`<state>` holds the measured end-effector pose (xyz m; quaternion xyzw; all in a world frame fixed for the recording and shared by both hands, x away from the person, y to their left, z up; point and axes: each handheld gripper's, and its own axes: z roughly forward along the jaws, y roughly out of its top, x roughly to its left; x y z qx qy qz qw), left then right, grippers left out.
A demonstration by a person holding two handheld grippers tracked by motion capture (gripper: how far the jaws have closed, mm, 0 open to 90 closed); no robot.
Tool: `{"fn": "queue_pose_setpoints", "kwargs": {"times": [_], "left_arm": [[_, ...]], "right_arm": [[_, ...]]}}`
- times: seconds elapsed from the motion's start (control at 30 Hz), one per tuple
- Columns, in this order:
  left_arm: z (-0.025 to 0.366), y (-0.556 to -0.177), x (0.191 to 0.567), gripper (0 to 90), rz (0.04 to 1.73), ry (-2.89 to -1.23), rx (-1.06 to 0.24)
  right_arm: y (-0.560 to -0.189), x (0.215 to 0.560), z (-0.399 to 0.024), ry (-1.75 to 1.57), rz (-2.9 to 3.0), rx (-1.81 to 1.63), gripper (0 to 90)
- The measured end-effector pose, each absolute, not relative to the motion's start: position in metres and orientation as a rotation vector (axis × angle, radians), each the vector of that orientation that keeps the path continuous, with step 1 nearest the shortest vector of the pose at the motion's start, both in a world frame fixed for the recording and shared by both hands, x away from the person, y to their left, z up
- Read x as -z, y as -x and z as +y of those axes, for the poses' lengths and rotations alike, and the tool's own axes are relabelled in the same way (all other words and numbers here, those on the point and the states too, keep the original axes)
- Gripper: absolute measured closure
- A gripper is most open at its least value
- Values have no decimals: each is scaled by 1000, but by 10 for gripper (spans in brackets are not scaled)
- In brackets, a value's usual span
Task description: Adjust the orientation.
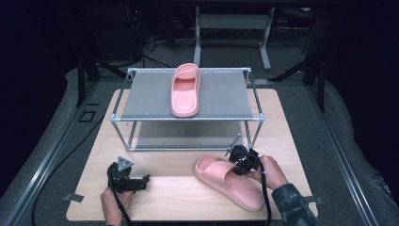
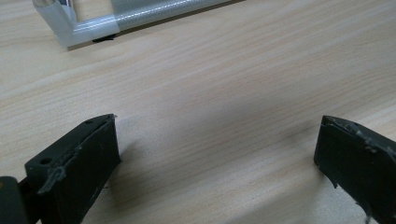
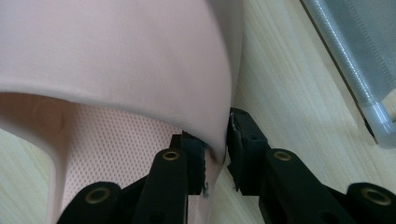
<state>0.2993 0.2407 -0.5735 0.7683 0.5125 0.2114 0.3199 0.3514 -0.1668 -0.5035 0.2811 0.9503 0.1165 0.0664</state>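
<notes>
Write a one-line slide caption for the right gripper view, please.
Right claw pinches the strap edge of a pink slipper on the wooden table.

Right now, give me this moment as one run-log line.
right gripper: shut on slipper strap | left gripper: open, over table | second slipper: on rack

Both slippers are plain salmon pink: the near slipper [image 1: 230, 181] on the right of the desk, and the far slipper [image 1: 185, 89] on the rack. The near one's footbed carries a fine dotted texture in a paler pink. The desk [image 1: 160, 188] is light beige wood with soft streaked grain. The rack [image 1: 141, 96] has silver-white metal tubes and flat grey mesh shelves. Each tool, left [image 1: 143, 181] and right [image 1: 234, 160], is matte black; the right tool shows small brass-coloured rivets.
</notes>
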Motion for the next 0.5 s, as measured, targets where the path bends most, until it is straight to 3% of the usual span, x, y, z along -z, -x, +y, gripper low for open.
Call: {"fn": "queue_pose_setpoints", "kwargs": {"times": [0.5], "left_arm": [[241, -299, 573, 0, 1347, -2020, -556]], "right_arm": [[-357, 496, -164, -712, 2833, -361, 832]]}}
